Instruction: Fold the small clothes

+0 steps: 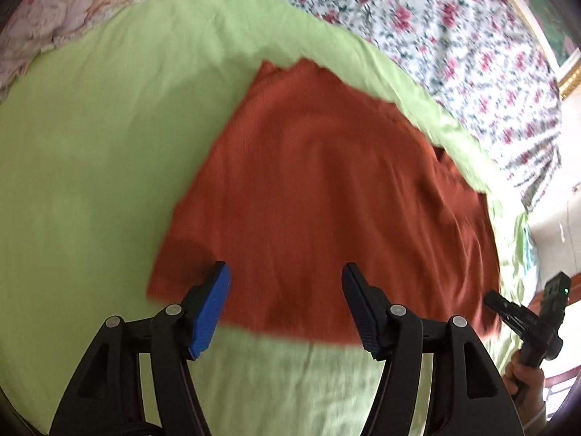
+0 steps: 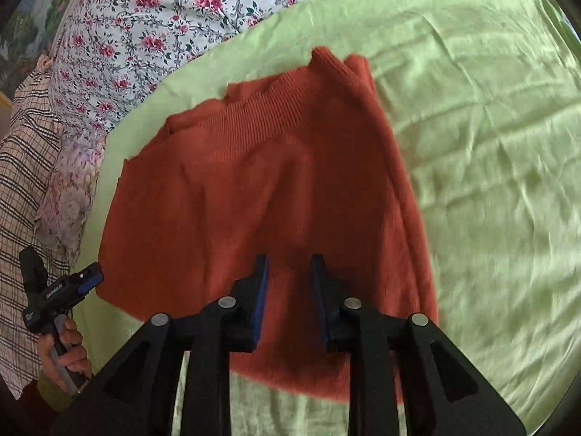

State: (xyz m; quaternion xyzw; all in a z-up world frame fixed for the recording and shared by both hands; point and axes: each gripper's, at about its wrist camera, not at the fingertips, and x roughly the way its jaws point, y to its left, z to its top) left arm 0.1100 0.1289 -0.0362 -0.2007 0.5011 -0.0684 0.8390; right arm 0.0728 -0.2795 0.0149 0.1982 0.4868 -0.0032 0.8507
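Observation:
A rust-orange knit garment (image 1: 319, 181) lies folded flat on the green sheet (image 1: 90, 145). Its ribbed hem shows at the far side in the right wrist view (image 2: 268, 109). My left gripper (image 1: 285, 267) hovers over the garment's near edge, jaws wide apart, nothing between the blue pads (image 1: 210, 309). My right gripper (image 2: 289, 257) hangs above the near part of the garment (image 2: 254, 189), with a narrow gap between its jaws and no cloth in it. Each view shows the other tool at its edge, held in a hand (image 2: 69, 348).
A floral quilt (image 1: 435, 18) is bunched along the far side of the bed, beside the garment. A pale flowered pillow (image 2: 69, 196) and plaid cloth (image 2: 21, 167) lie at the left. Green sheet (image 2: 490, 145) spreads wrinkled to the right.

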